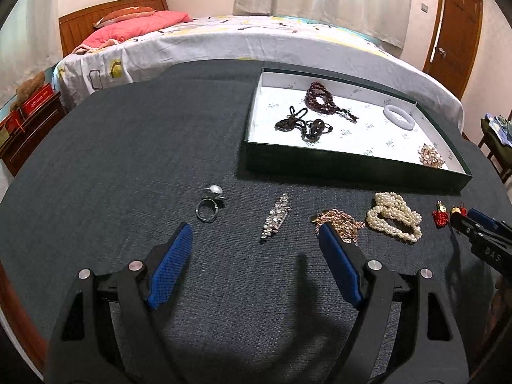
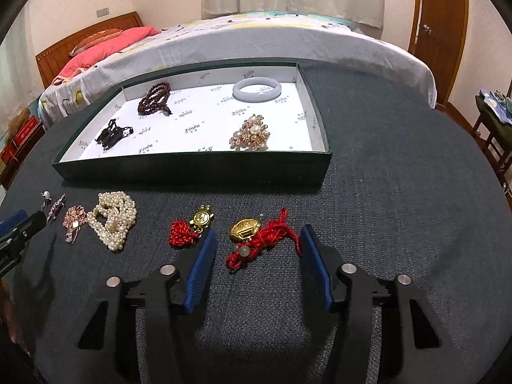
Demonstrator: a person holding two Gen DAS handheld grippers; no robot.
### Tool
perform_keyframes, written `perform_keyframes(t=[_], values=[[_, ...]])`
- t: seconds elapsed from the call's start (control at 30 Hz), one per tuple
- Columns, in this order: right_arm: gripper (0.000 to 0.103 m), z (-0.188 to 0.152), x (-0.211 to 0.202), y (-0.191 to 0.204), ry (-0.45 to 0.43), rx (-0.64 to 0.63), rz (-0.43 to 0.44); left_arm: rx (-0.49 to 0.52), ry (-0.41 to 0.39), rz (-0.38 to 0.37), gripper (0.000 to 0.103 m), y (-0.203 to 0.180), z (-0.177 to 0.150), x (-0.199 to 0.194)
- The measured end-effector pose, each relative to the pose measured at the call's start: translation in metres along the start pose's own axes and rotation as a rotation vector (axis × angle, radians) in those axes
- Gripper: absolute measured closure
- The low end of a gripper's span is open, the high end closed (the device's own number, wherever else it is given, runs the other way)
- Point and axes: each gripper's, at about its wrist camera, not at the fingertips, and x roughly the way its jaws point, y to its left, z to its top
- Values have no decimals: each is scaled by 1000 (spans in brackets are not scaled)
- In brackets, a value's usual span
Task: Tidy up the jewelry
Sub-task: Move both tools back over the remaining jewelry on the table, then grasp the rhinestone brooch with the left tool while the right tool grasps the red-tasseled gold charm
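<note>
Between my right fingers (image 2: 256, 243), spread wide, lies the gold charm on red cord (image 2: 256, 236); I should lower squarely, pinch charm and cord together. My left fingers (image 1: 256, 240) gape wide, holding nothing.

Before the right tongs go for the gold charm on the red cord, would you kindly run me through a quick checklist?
1. Right tongs open: ok, the blue pads stand wide apart.
2. Gold charm with red cord lined up: ok, it lies on the cloth between the two pads.
3. Neighbour clear: not ok, the red heart charm lies right beside the left pad.
4. Left tongs out of the way: ok, open and empty, far off by the ring.
5. Room in the tray: ok, bare white floor shows between the brooch and the dark beads.
</note>
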Motion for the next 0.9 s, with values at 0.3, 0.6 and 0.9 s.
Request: perform_keyframes(t=[0.3, 0.6, 0.9], values=[[79, 0, -1, -4, 2, -8, 14, 17, 29, 21, 24, 4, 6, 13], [82, 2, 1, -4, 2, -8, 26, 69, 65, 4, 37, 1, 13, 31], [83, 2, 1, -5, -1, 0, 35, 131, 53, -29, 68, -6, 14, 32]])
